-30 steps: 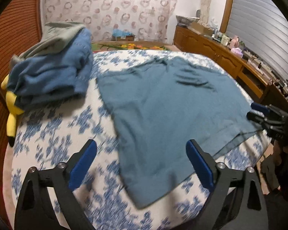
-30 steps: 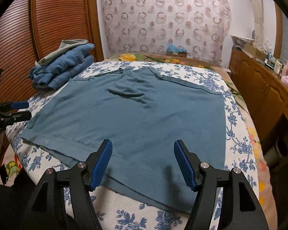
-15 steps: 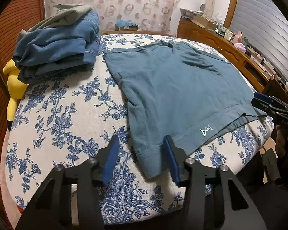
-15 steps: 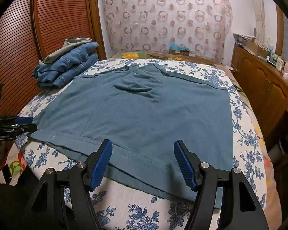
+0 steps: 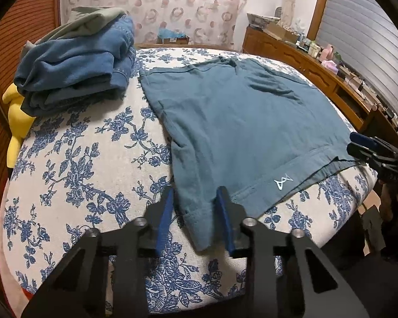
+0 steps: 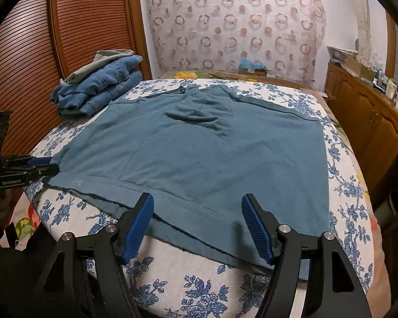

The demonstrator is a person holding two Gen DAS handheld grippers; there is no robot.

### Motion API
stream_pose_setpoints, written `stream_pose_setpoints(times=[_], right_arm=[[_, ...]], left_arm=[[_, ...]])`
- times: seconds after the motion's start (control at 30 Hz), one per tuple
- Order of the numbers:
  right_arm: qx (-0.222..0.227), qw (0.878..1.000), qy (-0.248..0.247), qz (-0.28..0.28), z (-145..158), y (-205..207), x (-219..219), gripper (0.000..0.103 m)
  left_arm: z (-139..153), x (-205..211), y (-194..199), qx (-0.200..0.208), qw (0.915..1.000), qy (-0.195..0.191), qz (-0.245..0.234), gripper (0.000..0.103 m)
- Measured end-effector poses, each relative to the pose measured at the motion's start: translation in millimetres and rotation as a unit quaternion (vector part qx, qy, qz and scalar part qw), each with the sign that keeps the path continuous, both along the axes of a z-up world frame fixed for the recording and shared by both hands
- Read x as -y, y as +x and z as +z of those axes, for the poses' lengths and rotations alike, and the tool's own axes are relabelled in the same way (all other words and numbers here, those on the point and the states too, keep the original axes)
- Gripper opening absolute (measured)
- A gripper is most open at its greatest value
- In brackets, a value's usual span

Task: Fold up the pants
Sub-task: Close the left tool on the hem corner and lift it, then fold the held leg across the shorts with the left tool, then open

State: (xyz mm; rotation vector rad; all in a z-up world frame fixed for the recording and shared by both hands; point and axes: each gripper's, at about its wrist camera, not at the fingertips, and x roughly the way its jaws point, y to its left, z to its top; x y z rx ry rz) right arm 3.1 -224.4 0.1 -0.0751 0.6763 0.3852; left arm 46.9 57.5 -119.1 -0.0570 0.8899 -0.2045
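Teal-blue pants (image 5: 241, 122) lie spread flat on the bed, with a small white logo near the near hem; they also show in the right wrist view (image 6: 212, 153). My left gripper (image 5: 195, 213) straddles the pants' near left corner, its jaws narrowed around the fabric but with a gap still showing. My right gripper (image 6: 197, 222) is open over the near hem, jaws wide, touching nothing. Each gripper shows from the side in the other's view: the right gripper (image 5: 368, 148) at the hem's right end, the left gripper (image 6: 31, 168) at the left corner.
A floral blue-and-white bed cover (image 5: 74, 164) lies under the pants. A stack of folded jeans and clothes (image 5: 77, 61) sits at the far left, with a yellow toy (image 5: 17, 122) beside it. A wooden dresser (image 6: 368, 116) runs along the right. A slatted wooden wardrobe (image 6: 66, 26) stands left.
My left gripper has drawn back to the pants' near left corner and narrowed its jaws around it. My right gripper has pulled back toward the near hem and stays open.
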Motion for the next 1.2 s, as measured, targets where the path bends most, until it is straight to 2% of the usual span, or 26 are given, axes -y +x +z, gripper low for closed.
stream_pose_setpoints(times=[0.03,0.13,0.63,1.2], right_arm=[[0.000,1.000,0.000,0.000,-1,0,-1,0.072],[-0.003,1.000,0.000,-0.003,-4,2,0,0.072],[-0.008,1.000,0.011,-0.021,-9,3,12,0.072],[0.003,0.998,0.038,-0.045,-5,-12,42,0.072]], left_arm=[[0,1,0,0.001,1.0000,-0.001,-0.004,0.021],[4,5,-2,0.010,0.9999,0.007,-0.007,0.011],[52,46,17,0.057,0.9956,0.002,-0.074,0.008],[97,139,57,0.091,0.9820,-0.001,-0.165,0.008]])
